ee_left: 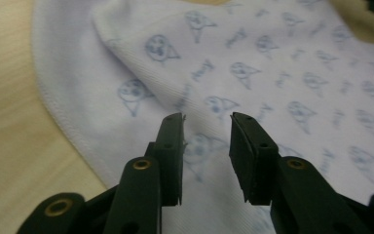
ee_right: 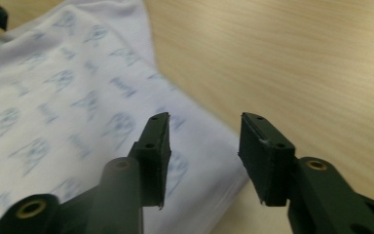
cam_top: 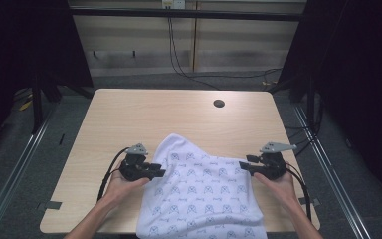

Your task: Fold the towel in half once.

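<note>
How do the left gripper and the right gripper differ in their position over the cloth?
The left gripper has both jaws above the cloth, inside its hem; the right gripper straddles the cloth's edge, one jaw over fabric, one over the bare table. The right gripper's jaws stand wider apart. Both are open, holding nothing.

Both forearms came in from below, each hand wrapped around its tool. The left gripper (cam_top: 160,172) pointed toward the right one, its jaws parted by a narrow gap. The right gripper (cam_top: 244,163) pointed back toward the left, jaws spread wider. The left hand (cam_top: 122,185) and right hand (cam_top: 278,185) sat level, well apart.
</note>
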Tool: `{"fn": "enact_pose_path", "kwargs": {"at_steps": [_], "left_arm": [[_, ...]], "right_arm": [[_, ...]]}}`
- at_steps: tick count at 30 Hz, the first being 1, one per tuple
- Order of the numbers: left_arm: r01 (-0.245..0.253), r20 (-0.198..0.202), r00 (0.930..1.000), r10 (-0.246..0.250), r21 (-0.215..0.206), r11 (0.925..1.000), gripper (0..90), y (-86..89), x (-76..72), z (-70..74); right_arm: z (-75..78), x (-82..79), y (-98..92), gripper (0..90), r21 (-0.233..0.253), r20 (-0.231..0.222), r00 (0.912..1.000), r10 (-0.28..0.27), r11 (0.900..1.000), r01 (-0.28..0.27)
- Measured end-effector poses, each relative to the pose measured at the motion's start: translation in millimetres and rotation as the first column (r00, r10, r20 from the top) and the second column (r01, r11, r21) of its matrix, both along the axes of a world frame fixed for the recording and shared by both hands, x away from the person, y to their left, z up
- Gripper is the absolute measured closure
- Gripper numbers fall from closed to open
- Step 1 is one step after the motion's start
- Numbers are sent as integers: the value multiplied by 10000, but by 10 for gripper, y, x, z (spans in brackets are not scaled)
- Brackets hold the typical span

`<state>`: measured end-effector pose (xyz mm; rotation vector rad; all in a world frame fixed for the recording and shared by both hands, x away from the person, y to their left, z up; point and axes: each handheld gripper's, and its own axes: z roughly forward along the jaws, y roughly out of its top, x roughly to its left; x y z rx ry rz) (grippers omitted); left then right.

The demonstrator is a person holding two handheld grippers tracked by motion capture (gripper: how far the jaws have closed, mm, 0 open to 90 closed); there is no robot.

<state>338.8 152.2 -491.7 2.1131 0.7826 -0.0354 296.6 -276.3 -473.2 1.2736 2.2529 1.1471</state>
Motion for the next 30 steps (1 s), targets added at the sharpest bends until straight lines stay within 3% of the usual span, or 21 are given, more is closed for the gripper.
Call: {"fn": "enact_pose_path", "kwargs": {"at_steps": [3,4,6,7,8,9,11,12,15,17,20,23,25,26,30], "left_arm": [[312,-54,9995,-310,558,9980,633,-61,-39,-72],[342,-16,9994,-342,645,9973,639,-66,-66,-82],[436,17,9990,-438,753,9962,660,-57,-111,-72],[494,30,9988,-498,798,9956,665,-47,-133,-69],[495,15,9988,-498,721,9962,667,-36,-164,-75],[572,-6,9984,-573,762,9954,667,-20,-192,-71],[551,15,9985,-554,802,9953,667,-7,-269,-65],[564,53,9984,-571,876,9946,666,-3,-310,-61],[635,-181,9979,-622,847,9944,658,13,-418,-48],[765,-151,9970,-755,898,9930,653,23,-488,-43],[880,-367,9957,-850,885,9922,635,33,-549,-31],[1046,-444,9939,-1010,882,9906,615,38,-579,-23],[1095,-404,9935,-1067,754,9911,604,42,-565,-10],[1116,-420,9932,-1090,662,9915,602,52,-545,8],[566,-88,9984,-565,108,9983,613,137,-374,90]], "right_arm": [[-122,159,71,496,195,-472,9988,-96,9998,106],[-166,176,101,537,50,-776,9969,-86,9999,90],[-210,140,144,740,4,-904,9955,281,9996,-282],[-186,90,162,845,-8,-567,9980,274,9996,-275],[-118,1,182,871,-33,261,9996,99,9999,-98],[-27,-72,198,874,221,732,9971,193,9995,-210],[144,-218,253,877,912,928,9937,630,9933,-715],[197,-312,297,878,888,1067,9898,942,9906,-1039],[190,-606,464,877,888,691,9765,2044,9736,-2101],[92,-788,572,874,760,207,9607,2767,9577,-2775],[-85,-967,668,854,313,-459,9410,3354,9420,-3342],[-202,-1006,709,795,-47,-1203,9244,3618,9310,-3650],[-172,-998,691,760,87,-1235,9258,3572,9333,-3589],[-146,-980,657,736,206,-1084,9311,3482,9372,-3481],[12,-902,423,715,933,-459,9620,2691,9600,-2640]]}}
